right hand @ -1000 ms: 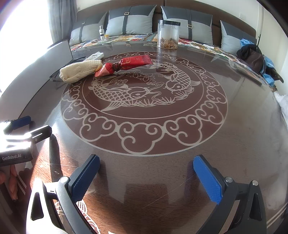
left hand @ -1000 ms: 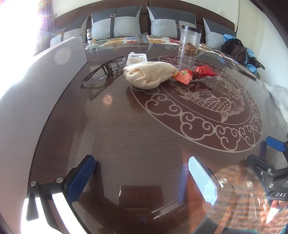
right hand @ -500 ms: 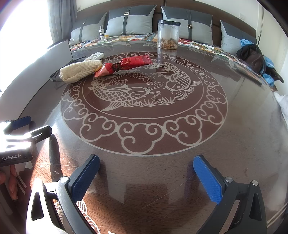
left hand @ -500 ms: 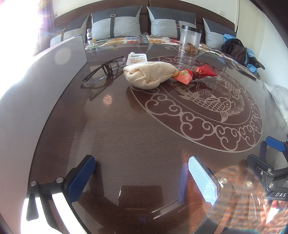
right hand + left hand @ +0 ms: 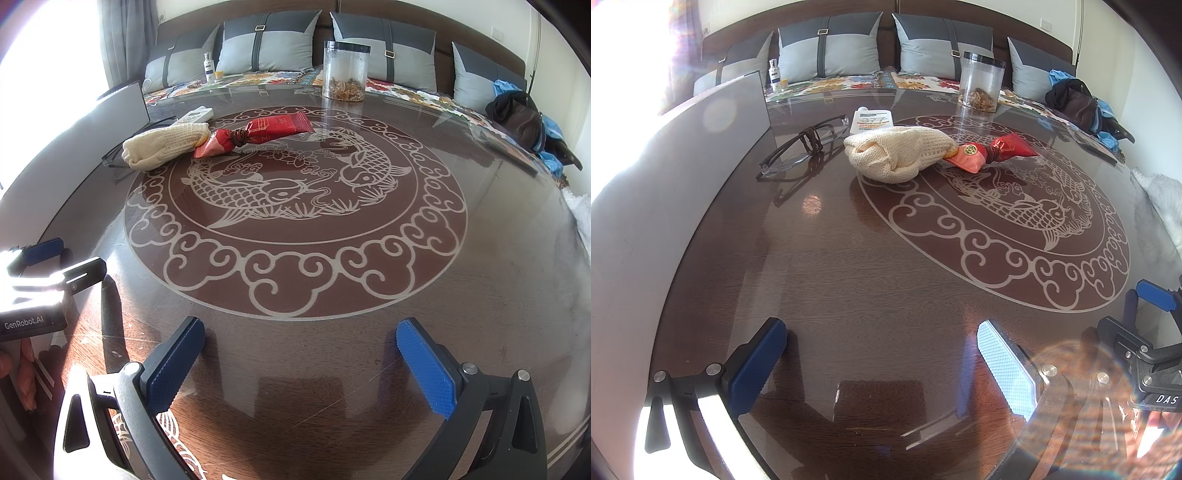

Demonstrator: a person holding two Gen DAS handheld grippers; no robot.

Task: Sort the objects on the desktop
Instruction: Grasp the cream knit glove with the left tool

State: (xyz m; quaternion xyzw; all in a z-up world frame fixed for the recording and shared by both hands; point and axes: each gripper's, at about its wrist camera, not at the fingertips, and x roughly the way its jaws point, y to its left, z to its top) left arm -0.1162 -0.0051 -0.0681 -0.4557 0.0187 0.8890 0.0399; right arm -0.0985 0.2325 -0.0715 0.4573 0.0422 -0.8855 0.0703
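Note:
A cream knitted glove (image 5: 899, 157) (image 5: 166, 144) lies bunched on the dark glass-topped table (image 5: 879, 273). A red snack packet tied with a brown band (image 5: 991, 151) (image 5: 255, 134) touches its right end. Black-framed glasses with a brown hair tie on them (image 5: 803, 146) lie to its left. A white bottle lying flat (image 5: 871, 120) (image 5: 194, 115) sits just behind. My left gripper (image 5: 881, 362) is open near the front edge, nothing between its fingers. My right gripper (image 5: 301, 365) is open too, well short of the objects.
A tall clear jar with brown contents (image 5: 982, 83) (image 5: 345, 70) stands at the far edge. A grey open laptop lid (image 5: 665, 177) runs along the left. Cushions (image 5: 266, 44), a small bottle (image 5: 209, 66) and a dark bag (image 5: 521, 118) lie on the sofa behind.

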